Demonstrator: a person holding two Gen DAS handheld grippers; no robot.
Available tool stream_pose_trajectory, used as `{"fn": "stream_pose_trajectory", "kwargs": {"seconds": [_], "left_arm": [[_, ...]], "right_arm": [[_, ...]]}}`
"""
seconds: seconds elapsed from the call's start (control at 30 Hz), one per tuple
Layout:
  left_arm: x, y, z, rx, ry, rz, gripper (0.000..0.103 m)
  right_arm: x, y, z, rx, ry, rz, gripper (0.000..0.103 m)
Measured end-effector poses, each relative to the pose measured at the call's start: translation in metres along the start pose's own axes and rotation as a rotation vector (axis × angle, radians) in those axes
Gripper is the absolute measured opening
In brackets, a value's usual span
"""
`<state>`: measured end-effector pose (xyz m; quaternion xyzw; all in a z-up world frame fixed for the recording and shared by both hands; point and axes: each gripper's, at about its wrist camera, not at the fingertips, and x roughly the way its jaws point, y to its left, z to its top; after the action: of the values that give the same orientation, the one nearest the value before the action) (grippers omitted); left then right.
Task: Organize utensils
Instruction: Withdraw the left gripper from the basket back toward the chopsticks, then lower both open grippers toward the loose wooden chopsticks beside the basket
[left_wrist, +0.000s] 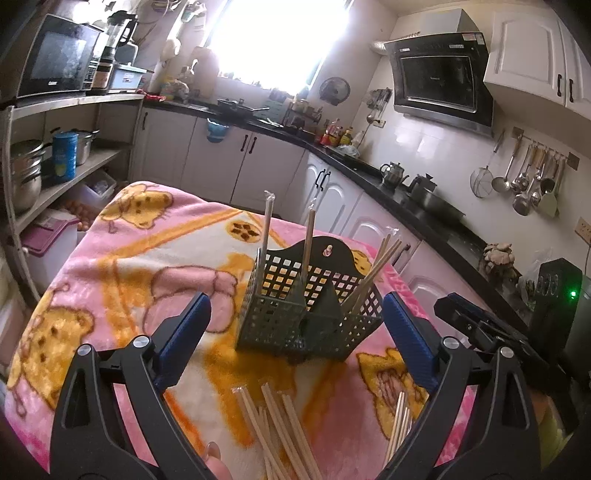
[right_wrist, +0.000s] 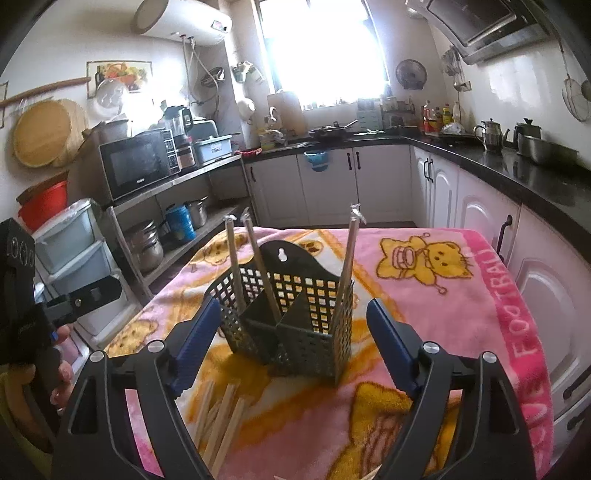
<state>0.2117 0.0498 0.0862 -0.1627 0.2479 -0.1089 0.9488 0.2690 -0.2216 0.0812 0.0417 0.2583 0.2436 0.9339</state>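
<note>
I see a dark matt plastic basket (left_wrist: 310, 317) with a perforated grid wall, standing on a fluffy pink cloth blanket (left_wrist: 122, 266). Pale bare-wood chopsticks (left_wrist: 280, 428) lie at the blanket's near edge. My grippers' fingers (left_wrist: 184, 339) have ribbed blue pads.

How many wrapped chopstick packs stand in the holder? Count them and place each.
3. Two wrapped chopstick packs stand at the left end of the holder, one at its right corner. Loose chopsticks on the blanket are uncounted; the walls may hide more.
</note>
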Motion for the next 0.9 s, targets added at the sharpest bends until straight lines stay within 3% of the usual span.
{"fn": "stream_pose_trajectory", "kwargs": {"seconds": [0.43,0.9], "left_arm": [[-0.015,0.015,-0.025,-0.032,0.014,0.012,0.085],[-0.009,0.028,-0.054,-0.049,0.083,0.041,0.085]], "right_arm": [[-0.012,0.026,-0.016,-0.059,0.02,0.022,0.08],[-0.005,0.038,-0.043,-0.082,0.087,0.032,0.08]]}}
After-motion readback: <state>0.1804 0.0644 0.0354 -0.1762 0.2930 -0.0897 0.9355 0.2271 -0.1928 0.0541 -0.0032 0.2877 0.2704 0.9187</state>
